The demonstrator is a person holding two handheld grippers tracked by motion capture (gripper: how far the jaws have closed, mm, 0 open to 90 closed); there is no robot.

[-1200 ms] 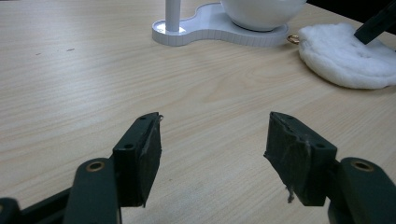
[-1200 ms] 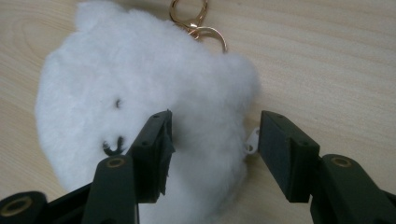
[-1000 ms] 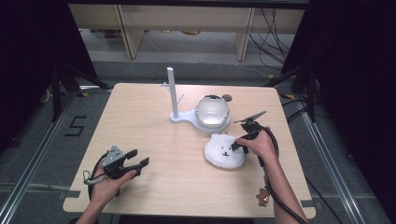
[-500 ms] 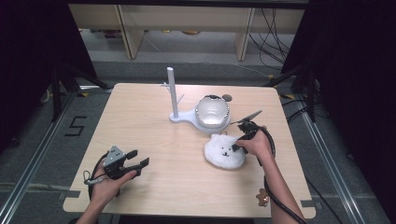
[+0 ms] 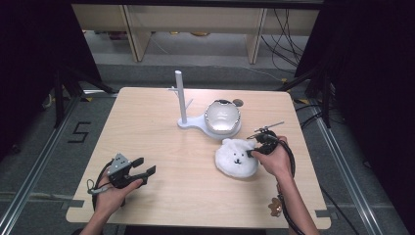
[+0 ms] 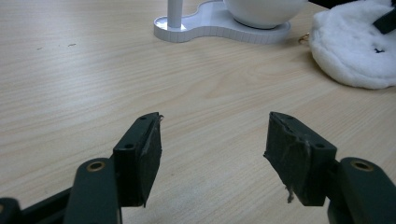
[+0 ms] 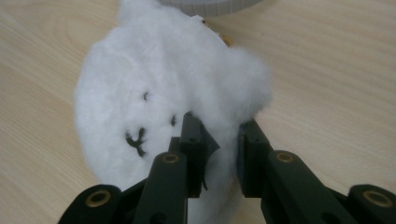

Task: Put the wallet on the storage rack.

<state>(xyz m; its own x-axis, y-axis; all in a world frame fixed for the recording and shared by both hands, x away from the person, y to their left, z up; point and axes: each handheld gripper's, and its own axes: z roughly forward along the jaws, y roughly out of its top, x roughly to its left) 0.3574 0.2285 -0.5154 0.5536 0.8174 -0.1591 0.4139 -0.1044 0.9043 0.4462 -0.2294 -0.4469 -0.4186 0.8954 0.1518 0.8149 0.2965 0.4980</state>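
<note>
In the high view, little is changing from a second ago: the right tongs (image 5: 255, 147) are still pinching the one white plush bear (image 5: 236, 157), lying on the worktop (image 5: 147, 127) beside one white stand (image 5: 188, 120) bearing one round bowl-like thing (image 5: 222, 116). The left tongs (image 5: 142, 172) are staying put. In the left gripper view, the left tongs (image 6: 212, 149) are gaping wide over bare wood. In the right gripper view, the right tongs (image 7: 219, 140) are squeezing the bear's (image 7: 163, 88) fluffy edge.

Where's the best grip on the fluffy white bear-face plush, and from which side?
Grip the white plush at its soft outer rim, on the edge nearest the right gripper, coming in low along the table. It lies flat, face up, so the rim is the only fold the jaws can pinch. The right gripper looks already closed on that edge. The left gripper is open, far off.
</note>
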